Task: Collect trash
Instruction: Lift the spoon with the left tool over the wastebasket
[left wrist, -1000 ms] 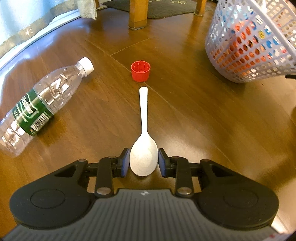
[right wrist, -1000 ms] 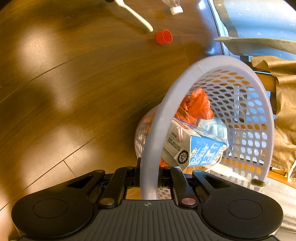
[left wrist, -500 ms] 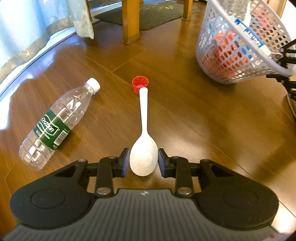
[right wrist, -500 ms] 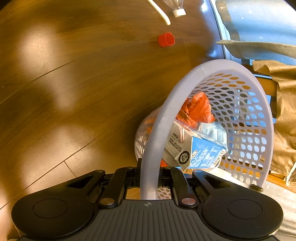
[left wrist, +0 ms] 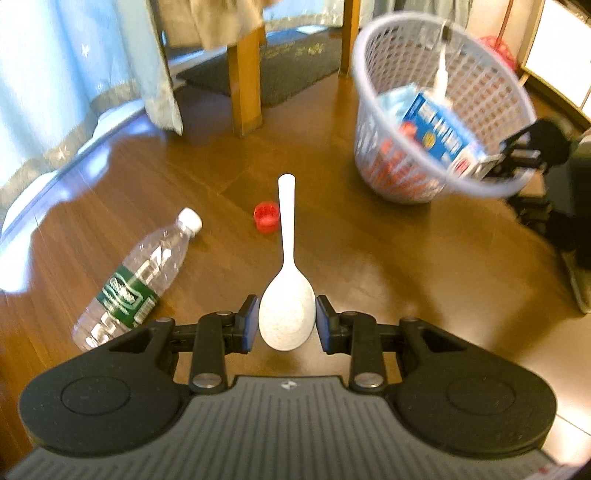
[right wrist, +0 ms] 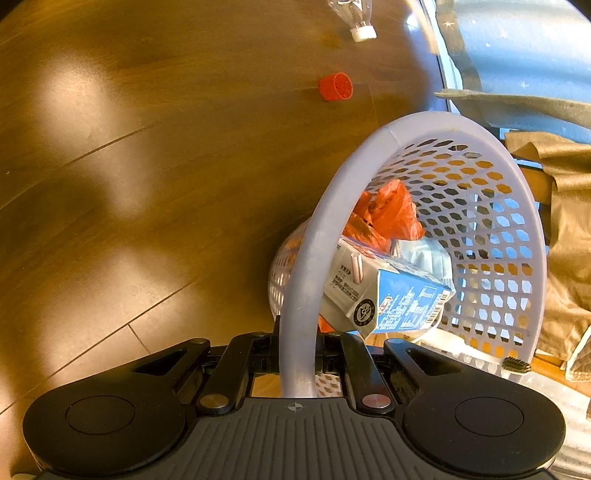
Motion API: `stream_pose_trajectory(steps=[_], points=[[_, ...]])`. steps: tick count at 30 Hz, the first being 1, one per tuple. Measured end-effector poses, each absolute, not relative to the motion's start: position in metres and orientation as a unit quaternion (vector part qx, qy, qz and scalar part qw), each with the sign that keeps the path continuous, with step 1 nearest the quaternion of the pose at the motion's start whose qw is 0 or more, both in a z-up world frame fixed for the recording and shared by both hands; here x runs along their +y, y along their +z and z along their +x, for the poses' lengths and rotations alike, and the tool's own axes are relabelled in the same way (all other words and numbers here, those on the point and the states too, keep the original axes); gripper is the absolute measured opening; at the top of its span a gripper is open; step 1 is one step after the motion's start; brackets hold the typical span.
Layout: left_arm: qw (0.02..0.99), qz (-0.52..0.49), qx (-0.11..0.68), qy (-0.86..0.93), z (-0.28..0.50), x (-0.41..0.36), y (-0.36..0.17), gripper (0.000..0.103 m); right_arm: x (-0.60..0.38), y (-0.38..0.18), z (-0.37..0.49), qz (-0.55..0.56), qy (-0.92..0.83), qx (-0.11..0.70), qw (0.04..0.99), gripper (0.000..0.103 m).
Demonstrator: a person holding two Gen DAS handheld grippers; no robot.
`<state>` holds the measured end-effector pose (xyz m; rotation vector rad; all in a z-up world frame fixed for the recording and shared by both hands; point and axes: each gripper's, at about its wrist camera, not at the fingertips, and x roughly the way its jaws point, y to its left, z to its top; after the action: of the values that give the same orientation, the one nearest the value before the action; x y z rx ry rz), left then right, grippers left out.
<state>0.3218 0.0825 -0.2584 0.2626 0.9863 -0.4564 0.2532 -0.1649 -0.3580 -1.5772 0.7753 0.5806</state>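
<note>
My left gripper (left wrist: 286, 325) is shut on the bowl of a white plastic spoon (left wrist: 287, 258), whose handle points away from me, lifted above the wooden floor. Below it lie a clear water bottle (left wrist: 140, 280) with a green label and a red cap (left wrist: 266, 217). My right gripper (right wrist: 297, 354) is shut on the rim of a white perforated basket (right wrist: 491, 206), tilted on the floor. Inside the basket are a blue milk carton (right wrist: 388, 299) and orange wrappers (right wrist: 384, 214). In the left wrist view the basket (left wrist: 373, 122) stands at the upper right, held by the right gripper (left wrist: 517, 155).
Wooden table legs (left wrist: 245, 85) and a dark mat (left wrist: 295, 62) stand beyond the trash. A pale blue curtain (left wrist: 74, 74) hangs at the left. A tan cloth (right wrist: 569, 229) drapes beside the basket. The bottle's white-capped neck (right wrist: 360, 29) and the red cap (right wrist: 336, 86) show on the floor.
My left gripper has risen with the spoon, so the floor, bottle and cap look farther away and the basket has come fully into view. The right gripper has stayed put on the basket rim.
</note>
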Motion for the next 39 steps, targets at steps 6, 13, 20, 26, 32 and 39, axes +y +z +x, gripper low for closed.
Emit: stream_pose_trajectory(steps=[6, 13, 20, 26, 32, 39], points=[[0.857, 0.129, 0.433, -0.247, 0.321, 0.063, -0.212, 0.027, -0.162, -0.356, 0.251, -0.68, 0.254, 0.332, 0.602, 0.006], [0.862, 0.128, 0.406, -0.277, 0.325, 0.032, -0.172, 0.027, -0.166, -0.355, 0.247, -0.681, 0.257, 0.329, 0.601, 0.006], [0.856, 0.127, 0.397, -0.305, 0.338, -0.006, -0.158, 0.027, -0.167, -0.353, 0.246, -0.68, 0.26, 0.329, 0.602, 0.006], [0.855, 0.119, 0.398, -0.31, 0.353, -0.032, -0.162, 0.027, -0.166, -0.351, 0.246, -0.678, 0.26, 0.331, 0.603, 0.005], [0.859, 0.089, 0.397, -0.31, 0.373, -0.057, -0.178, 0.04, -0.165, -0.351, 0.246, -0.675, 0.262, 0.331, 0.604, 0.005], [0.861, 0.105, 0.397, -0.299, 0.367, -0.04, -0.18, 0.04, -0.167, -0.351, 0.244, -0.677, 0.262, 0.329, 0.604, 0.005]])
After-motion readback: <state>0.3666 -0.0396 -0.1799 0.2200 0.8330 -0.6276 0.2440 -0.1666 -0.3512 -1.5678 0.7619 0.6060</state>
